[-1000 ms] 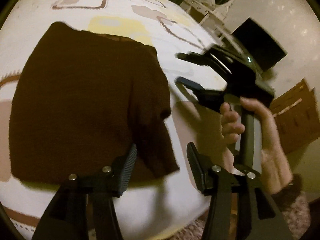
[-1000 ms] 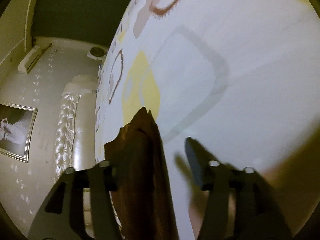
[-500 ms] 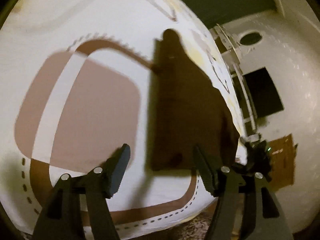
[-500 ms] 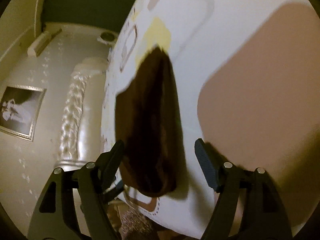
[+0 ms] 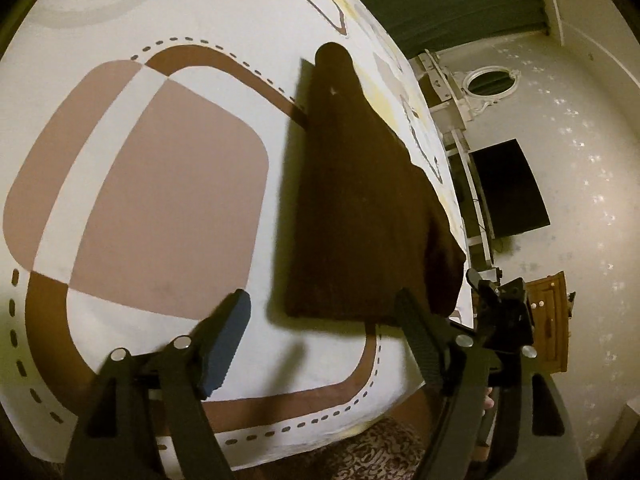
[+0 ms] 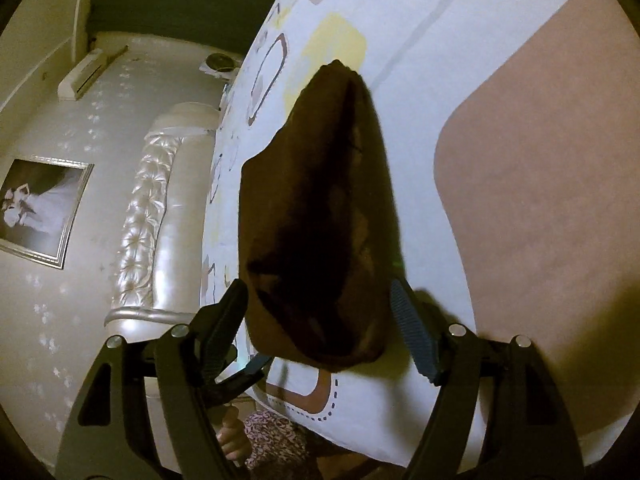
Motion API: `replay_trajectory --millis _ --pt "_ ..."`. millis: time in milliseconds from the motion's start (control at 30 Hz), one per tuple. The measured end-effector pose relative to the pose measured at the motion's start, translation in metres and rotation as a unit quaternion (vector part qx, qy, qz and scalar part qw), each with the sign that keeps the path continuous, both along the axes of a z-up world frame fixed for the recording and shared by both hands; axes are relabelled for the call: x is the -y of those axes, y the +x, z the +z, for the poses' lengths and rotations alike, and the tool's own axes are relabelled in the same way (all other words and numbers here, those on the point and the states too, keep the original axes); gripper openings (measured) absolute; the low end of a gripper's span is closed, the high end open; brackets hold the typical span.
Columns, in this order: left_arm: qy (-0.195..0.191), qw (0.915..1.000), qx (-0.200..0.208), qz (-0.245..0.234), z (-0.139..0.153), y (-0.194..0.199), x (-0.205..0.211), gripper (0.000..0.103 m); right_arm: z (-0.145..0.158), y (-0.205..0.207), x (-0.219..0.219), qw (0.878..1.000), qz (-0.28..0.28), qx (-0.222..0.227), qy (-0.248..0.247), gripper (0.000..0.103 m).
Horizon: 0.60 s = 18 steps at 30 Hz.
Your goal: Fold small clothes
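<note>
Both my claws just opened up: left claw (image 5: 320, 332) empty beside folded brown garment (image 5: 360, 208), right claw (image 6: 320, 320) straddling it, not pinching; garment flat on bed sheet (image 5: 160, 180).

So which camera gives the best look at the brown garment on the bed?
The left wrist view: the brown garment lies folded flat on the patterned sheet, its whole outline visible. The right wrist view shows the garment foreshortened end-on, its near edge between that camera's tongs.

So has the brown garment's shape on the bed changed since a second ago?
Yes. The brown garment was spread wide; now it lies folded narrower on the patterned sheet, beside the pink square. Both claws have just been opening, neither gripping it.
</note>
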State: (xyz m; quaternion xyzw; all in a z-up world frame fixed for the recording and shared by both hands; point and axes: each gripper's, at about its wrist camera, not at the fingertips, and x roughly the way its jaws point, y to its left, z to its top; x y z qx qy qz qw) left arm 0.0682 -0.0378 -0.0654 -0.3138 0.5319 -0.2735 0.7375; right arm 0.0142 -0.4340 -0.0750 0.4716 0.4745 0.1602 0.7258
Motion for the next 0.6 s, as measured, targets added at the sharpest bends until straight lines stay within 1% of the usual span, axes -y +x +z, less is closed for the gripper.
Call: replay_trajectory --millis 100,167,233,300,333,367,400,467,500,533,600 --pt "-0.014 0.9999 -0.008 0.001 0.0 -0.004 -0.004 0.074 0.002 -0.004 0.003 1.0 -0.013 0.005 0.005 0.074" --pt "-0.014 0.9999 -0.008 0.004 0.001 -0.009 -0.004 0.074 0.001 -0.005 0.003 1.0 -0.01 0.003 0.013 0.074" --pt "-0.009 0.9999 -0.002 0.008 0.004 -0.015 -0.004 0.074 0.002 -0.006 0.002 1.0 -0.008 0.002 0.018 0.074" --pt "0.01 0.9996 0.02 0.015 0.012 -0.02 -0.001 0.074 0.001 -0.005 0.0 1.0 -0.007 0.001 0.019 0.074" --pt "0.031 0.9987 0.038 0.015 0.017 -0.022 0.002 0.074 0.001 -0.004 -0.001 1.0 -0.006 0.0 0.019 0.074" --pt "0.071 0.9954 0.063 0.012 0.024 -0.023 0.008 0.074 0.0 -0.004 -0.003 1.0 -0.003 -0.001 0.021 0.074" --pt "0.114 0.9895 0.088 0.007 0.029 -0.026 0.015 0.074 0.0 -0.002 -0.004 1.0 -0.003 -0.002 0.021 0.074" --pt "0.174 0.9768 0.124 -0.01 0.033 -0.03 0.026 0.074 0.001 -0.002 -0.004 1.0 -0.004 -0.003 0.018 0.074" --pt "0.203 0.9688 0.142 -0.018 0.035 -0.032 0.032 0.074 0.001 -0.002 -0.004 1.0 -0.004 -0.003 0.017 0.074" --pt "0.226 0.9618 0.153 -0.025 0.035 -0.034 0.036 0.074 0.002 -0.001 -0.004 1.0 -0.005 -0.003 0.015 0.074" --pt "0.239 0.9567 0.161 -0.04 0.031 -0.037 0.041 0.074 0.002 0.0 -0.004 1.0 -0.006 -0.003 0.016 0.073"
